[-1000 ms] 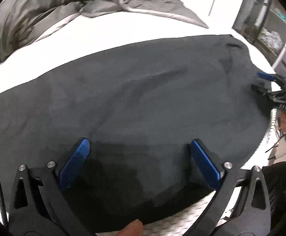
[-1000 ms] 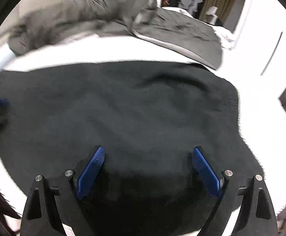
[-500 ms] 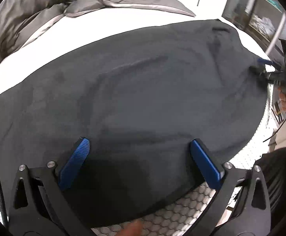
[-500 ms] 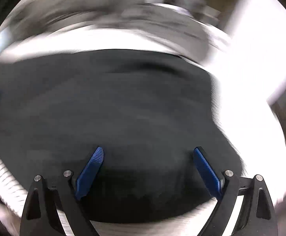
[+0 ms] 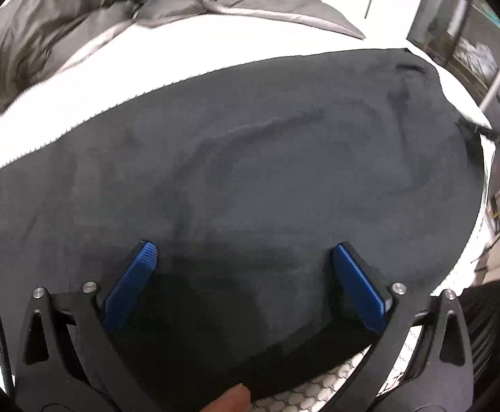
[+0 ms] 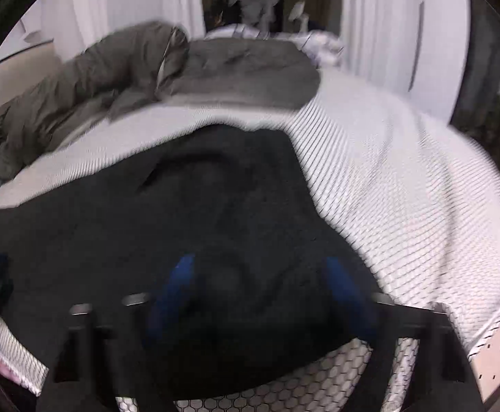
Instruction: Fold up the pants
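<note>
Black fabric pants [image 5: 250, 178] lie flat on the white textured mattress [image 6: 404, 206]. Left gripper [image 5: 246, 274] hovers spread above them; right gripper [image 6: 260, 285], blurred, has just been closing, pants beneath at 12 o'clock.

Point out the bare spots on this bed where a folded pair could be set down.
Free: the white mattress right of the black pants, and the strip between pants and grey duvet. Crowded: the head end under the duvet, and the near edge under the pants.
</note>
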Tool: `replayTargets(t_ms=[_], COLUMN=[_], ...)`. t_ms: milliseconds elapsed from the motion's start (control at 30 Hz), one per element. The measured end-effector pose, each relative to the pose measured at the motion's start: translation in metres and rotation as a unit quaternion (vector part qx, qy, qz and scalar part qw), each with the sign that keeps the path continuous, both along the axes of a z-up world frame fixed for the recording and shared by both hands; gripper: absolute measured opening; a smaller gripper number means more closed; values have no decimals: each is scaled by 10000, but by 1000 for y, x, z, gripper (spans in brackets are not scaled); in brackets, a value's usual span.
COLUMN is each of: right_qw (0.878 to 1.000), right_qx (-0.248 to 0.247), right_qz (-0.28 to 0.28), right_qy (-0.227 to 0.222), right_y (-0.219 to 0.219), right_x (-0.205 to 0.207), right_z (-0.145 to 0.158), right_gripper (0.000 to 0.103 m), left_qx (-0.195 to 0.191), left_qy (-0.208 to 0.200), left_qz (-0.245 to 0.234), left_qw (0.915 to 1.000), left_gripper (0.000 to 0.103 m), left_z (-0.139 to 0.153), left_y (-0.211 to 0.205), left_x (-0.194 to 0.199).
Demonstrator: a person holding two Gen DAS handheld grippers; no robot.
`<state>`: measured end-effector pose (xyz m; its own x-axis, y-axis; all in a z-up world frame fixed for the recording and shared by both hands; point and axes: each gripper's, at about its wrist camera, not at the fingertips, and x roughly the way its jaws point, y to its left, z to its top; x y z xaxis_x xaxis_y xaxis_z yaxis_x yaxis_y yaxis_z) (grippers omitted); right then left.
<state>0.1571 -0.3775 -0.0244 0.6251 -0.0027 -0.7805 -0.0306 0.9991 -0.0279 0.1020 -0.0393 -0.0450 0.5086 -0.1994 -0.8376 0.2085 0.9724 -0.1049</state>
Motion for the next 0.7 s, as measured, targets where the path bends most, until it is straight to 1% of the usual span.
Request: replayTargets(t_ms=[33, 67, 100, 167, 233, 267, 300, 333, 367, 433, 467, 500, 533, 567, 600, 633, 667, 700], right_qw=[9996, 9990, 9990, 9992, 9992, 9993, 9993, 9991, 9991, 9980, 9954, 9931, 9880, 9850, 9828, 9815, 9819, 9853], right_qx=[-58, -64, 4, -73, -175, -176, -117, -37, -3, -124, -320, -458, -718, -854, -991, -1113, -1175, -1143], right_qz=[-135, -248, -256, -305, -362, -288, -176, -53, 163, 553, 889, 1068, 1365, 1498, 1554, 1538, 1437, 1198], right_qy=[225, 358, 377, 252, 15, -174, -310, -409, -394, -264, -182, -142, -68, -11, 105, 260, 384, 429], right_y=[-6, -12, -14, -12, -4, 3, 16, 25, 44, 81, 112, 127, 153, 165, 174, 177, 173, 159], right_x=[9, 12, 13, 15, 10, 8, -4, -12, -7, 12, 21, 25, 29, 36, 40, 41, 50, 59], right_z=[-9, -17, -19, -12, 1, 9, 16, 20, 19, 14, 7, 3, -7, -14, -22, -30, -36, -36], right_gripper=[46, 46, 46, 46, 47, 48, 49, 50, 50, 50, 50, 50, 50, 50, 50, 50, 51, 53], left_qx=[-18, 14, 48, 96, 67, 92, 165, 218, 247, 245, 280, 311, 361, 468, 657, 847, 976, 910], left_qy=[-8, -25, -26, -40, -79, -110, -186, -265, -343, -352, -341, -315, -271, -214, -147, -76, 70, 165], left_qz=[37, 57, 70, 175, 213, 191, 164, 161, 173, 194, 257, 247, 186, 118, 75, 74, 93, 116], left_qw=[10000, 10000, 10000, 9998, 9997, 9997, 9996, 9993, 9990, 9989, 9987, 9987, 9988, 9986, 9977, 9963, 9952, 9956], left_gripper=[102, 102, 102, 102, 102, 102, 102, 102, 102, 102, 102, 102, 102, 102, 102, 102, 102, 102], left_z=[0, 0, 0, 2, 7, 10, 15, 19, 24, 30, 31, 30, 28, 25, 20, 15, 8, 3], left_y=[3, 4, 4, 8, 12, 12, 12, 12, 13, 14, 13, 12, 10, 8, 7, 6, 10, 14], left_x=[1, 3, 4, 5, 6, 6, 8, 11, 17, 33, 45, 52, 60, 67, 73, 79, 84, 87])
